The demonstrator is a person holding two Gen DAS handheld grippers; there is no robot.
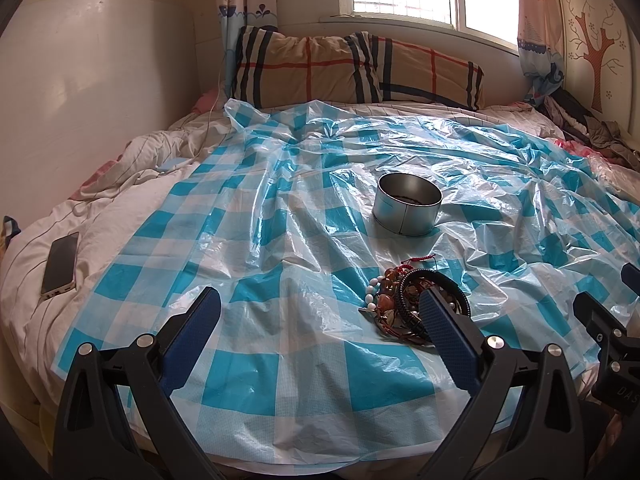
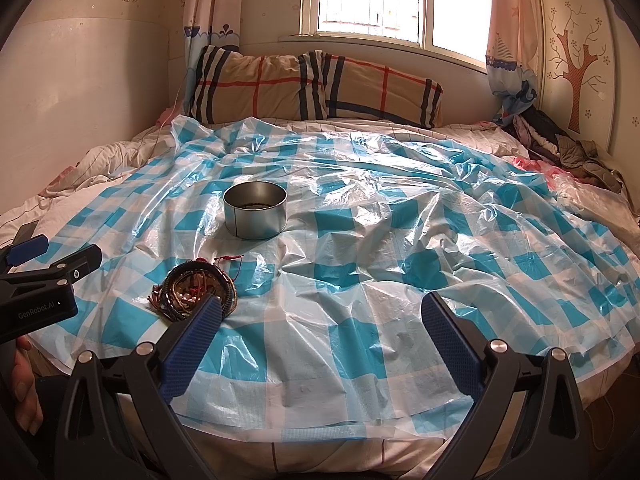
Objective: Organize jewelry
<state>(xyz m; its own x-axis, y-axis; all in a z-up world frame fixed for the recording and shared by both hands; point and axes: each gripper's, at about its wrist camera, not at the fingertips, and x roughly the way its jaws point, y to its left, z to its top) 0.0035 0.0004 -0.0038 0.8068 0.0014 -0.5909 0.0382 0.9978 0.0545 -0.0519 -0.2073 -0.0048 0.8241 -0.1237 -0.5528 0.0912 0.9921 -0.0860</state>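
Both grippers spread wide, empty: left gripper (image 1: 320,312), right gripper (image 2: 322,318). Bracelet pile (image 1: 404,300) near the round metal tin (image 1: 406,210) on the checkered plastic sheet (image 1: 280,248).

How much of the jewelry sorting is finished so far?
Barely begun. The round metal tin already has something dark on its bottom, too small to identify. Nothing is in hand: the left gripper and right gripper are both open and empty. Left to do: the pile of bracelets lies tangled on the checked plastic sheet.
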